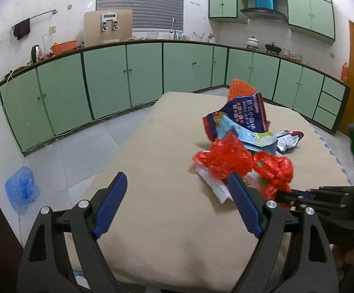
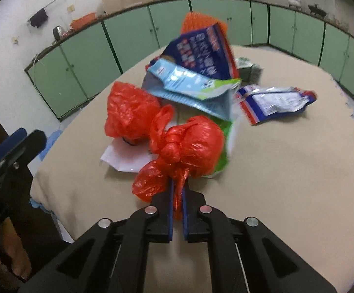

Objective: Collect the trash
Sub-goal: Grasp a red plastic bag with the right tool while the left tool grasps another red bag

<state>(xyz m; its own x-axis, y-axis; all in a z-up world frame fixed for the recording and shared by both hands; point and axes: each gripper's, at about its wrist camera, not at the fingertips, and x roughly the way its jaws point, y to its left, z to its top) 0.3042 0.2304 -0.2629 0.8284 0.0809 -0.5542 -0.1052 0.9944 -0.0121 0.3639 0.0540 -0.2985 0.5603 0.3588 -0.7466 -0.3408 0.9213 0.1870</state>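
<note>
The right gripper point(image 2: 177, 190) is pinching the knotted neck of a red plastic bag point(image 2: 191, 144) between its nearly closed blue pads, the bag's bulge sitting on the beige tabletop point(image 2: 287, 171) at the near side of the trash pile. A second red bag point(image 2: 130, 112) is lying just to its left, touching it, with a white sheet point(image 2: 125, 157) showing underneath. Behind them a dark blue snack packet point(image 2: 201, 48) is standing tilted, its white lettering too blurred to read; a light blue packet point(image 2: 189, 83) is leaning against it, and a silver packet with red-blue edging point(image 2: 274, 102) is lying flat to the right. An orange mesh piece point(image 2: 196, 19) is poking up at the back. The left gripper point(image 1: 177, 188) is hovering wide open and holding nothing, over bare tabletop just left of the pile. Open cloth is surrounding the pile on every side.
</note>
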